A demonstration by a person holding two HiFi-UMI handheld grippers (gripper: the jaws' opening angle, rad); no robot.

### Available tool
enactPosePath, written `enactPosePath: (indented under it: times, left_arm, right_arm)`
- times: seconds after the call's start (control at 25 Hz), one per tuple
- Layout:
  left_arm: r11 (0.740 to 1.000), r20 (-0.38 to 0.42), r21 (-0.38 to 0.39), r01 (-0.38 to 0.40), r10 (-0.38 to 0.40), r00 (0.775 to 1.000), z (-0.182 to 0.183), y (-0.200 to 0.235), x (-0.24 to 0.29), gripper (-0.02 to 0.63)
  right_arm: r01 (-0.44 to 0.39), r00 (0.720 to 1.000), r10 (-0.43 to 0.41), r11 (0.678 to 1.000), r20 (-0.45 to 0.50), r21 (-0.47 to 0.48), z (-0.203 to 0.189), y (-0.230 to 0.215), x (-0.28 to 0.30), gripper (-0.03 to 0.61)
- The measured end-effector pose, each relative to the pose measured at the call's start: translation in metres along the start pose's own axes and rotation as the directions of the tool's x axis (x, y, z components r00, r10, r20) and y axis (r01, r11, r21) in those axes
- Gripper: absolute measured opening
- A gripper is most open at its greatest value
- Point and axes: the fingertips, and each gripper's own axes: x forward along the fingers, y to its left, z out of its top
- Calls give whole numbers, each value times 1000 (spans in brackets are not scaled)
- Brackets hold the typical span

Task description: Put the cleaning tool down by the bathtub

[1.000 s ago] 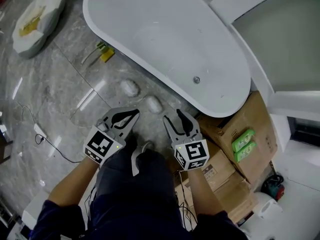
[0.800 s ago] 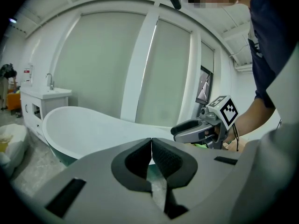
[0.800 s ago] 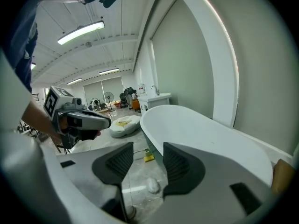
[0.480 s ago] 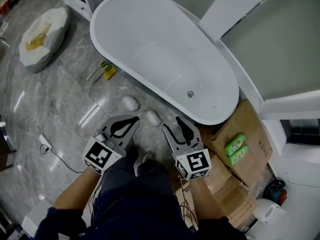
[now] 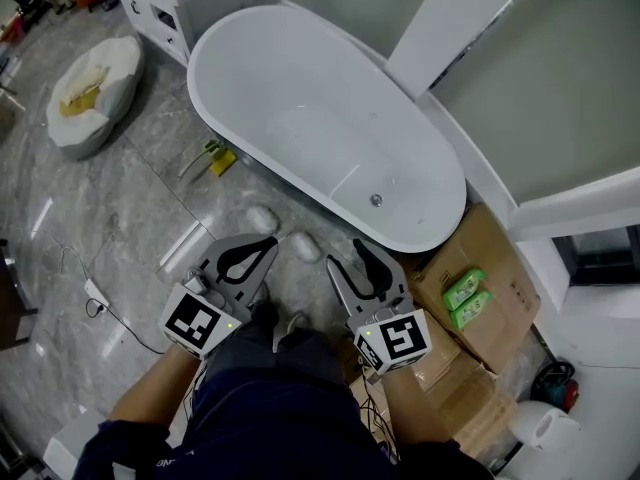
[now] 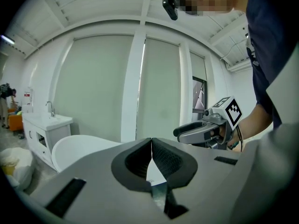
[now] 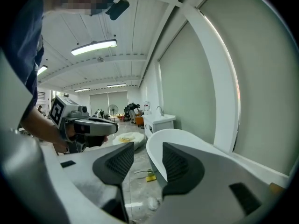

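Largest in the head view: white bathtub (image 5: pixel 300 78), bare inside except for the drain (image 5: pixel 376 200) near the narrow end. Just beside that end, brown cardboard boxes (image 5: pixel 495 258), closed, with two green packs (image 5: pixel 462 290) lying on top; shown from the head only, in neither gripper view. Far off at the picture's left, on the grey floor (image 5: pixel 120 208), a white sack (image 5: pixel 92 93) with something yellow in its open top.

Seen from the head and in the right gripper view, not in the left gripper view: cleaning tool (image 5: pixel 212 158), yellow-green with a pale handle, lying on the floor just beside the tub's outer wall, well apart from both claws.

Only in the gripper views: ceiling (image 7: pixel 107 22), tall pale wall panels (image 6: pixel 98 87), a tap (image 6: pixel 49 108) on the white vanity (image 6: pixel 46 125).

Left gripper (image 6: pixel 151 143): jaws together, tips touching, nothing between. Right gripper (image 7: pixel 148 149): jaws apart, gripping nothing, floor and tool showing through the gap.

Smallest, near the feet: two whitish lumps (image 5: pixel 262 218) on the floor.
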Motion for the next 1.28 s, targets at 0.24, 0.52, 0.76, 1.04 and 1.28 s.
enactPosePath:
  times: [0.24,0.52,0.76,1.04,1.28]
  left_arm:
    - [1000,29,15,7,-8,1000,25,-16,-6,32]
    - [999,37,40,12,-14,999,41,-24,-7,32]
    - [999,50,42,7,-10,999,48,-30,-9,31]
    - [998,65,54,11,-15,998,58,-40,-5,32]
    - [998,69,66,20,-24,997,62,-47,-4,32]
  right_arm:
    - [0,999,0,1000,32,1,27,7,-19,189]
    - [0,998,0,1000,68,5,44,7,-30,179]
    - [5,996,-6,1000,91,3,53,7,-43,169]
    - [4,993,-4,1000,116,-1,59,6,-53,109]
    - [-2,992,3,1000,130,-8,63,7,-58,83]
